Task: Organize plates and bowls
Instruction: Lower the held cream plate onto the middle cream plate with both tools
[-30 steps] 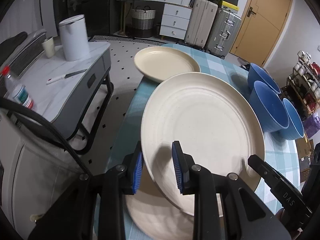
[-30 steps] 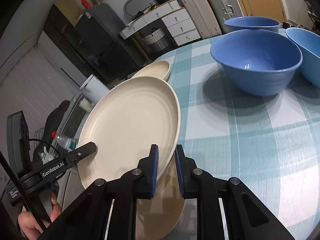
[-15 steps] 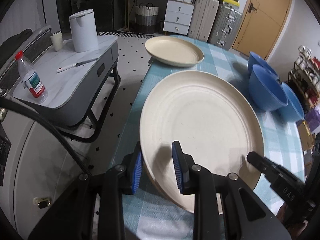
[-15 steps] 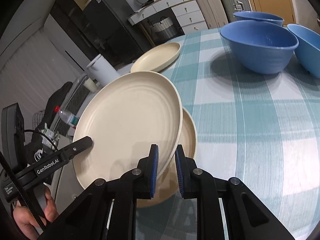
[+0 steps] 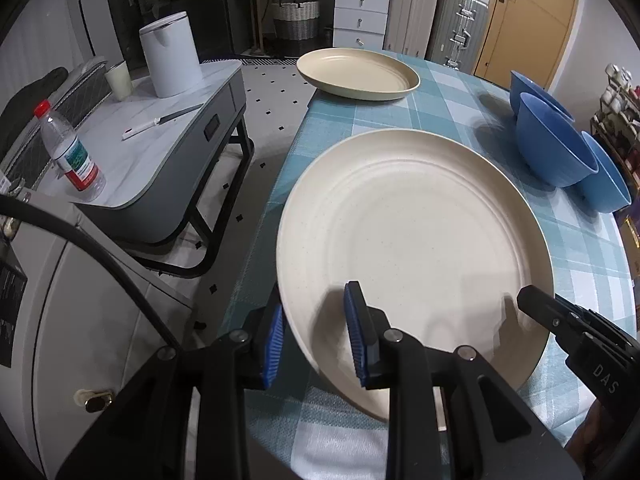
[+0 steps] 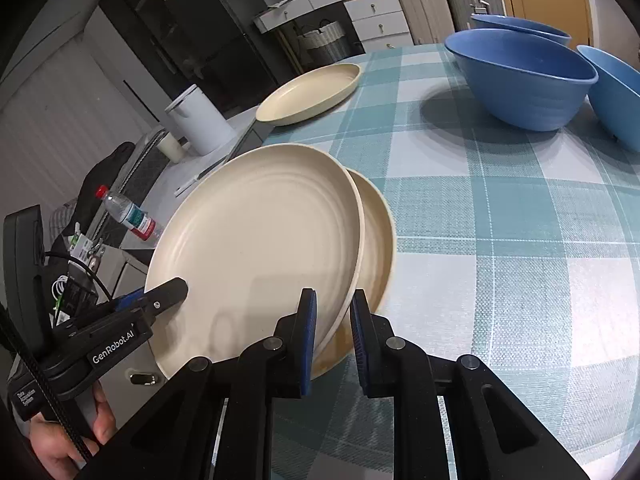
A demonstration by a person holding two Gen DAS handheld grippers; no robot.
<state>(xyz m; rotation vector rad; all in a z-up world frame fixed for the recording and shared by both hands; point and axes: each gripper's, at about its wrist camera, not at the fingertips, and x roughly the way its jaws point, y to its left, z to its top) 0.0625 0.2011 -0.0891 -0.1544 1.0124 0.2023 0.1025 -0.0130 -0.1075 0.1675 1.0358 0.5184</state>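
Observation:
Both grippers hold one large cream plate (image 5: 416,248), also in the right wrist view (image 6: 256,248), tilted above the table. My left gripper (image 5: 316,336) is shut on its near left rim. My right gripper (image 6: 332,332) is shut on its near right rim; it also shows in the left wrist view (image 5: 568,328). A second cream plate (image 6: 376,240) lies on the table under it. A third cream plate (image 5: 358,74) sits at the table's far left edge. Three blue bowls (image 5: 556,148) stand at the right.
The round table has a teal checked cloth (image 6: 500,240). Left of it stands a grey side cart (image 5: 160,160) with a white kettle (image 5: 170,54), a cup, a knife and a water bottle (image 5: 70,152). Drawers, suitcases and a door line the back wall.
The held plate has risen and pulled back toward me, with both grippers still on it. The plate beneath it now shows more in the right wrist view.

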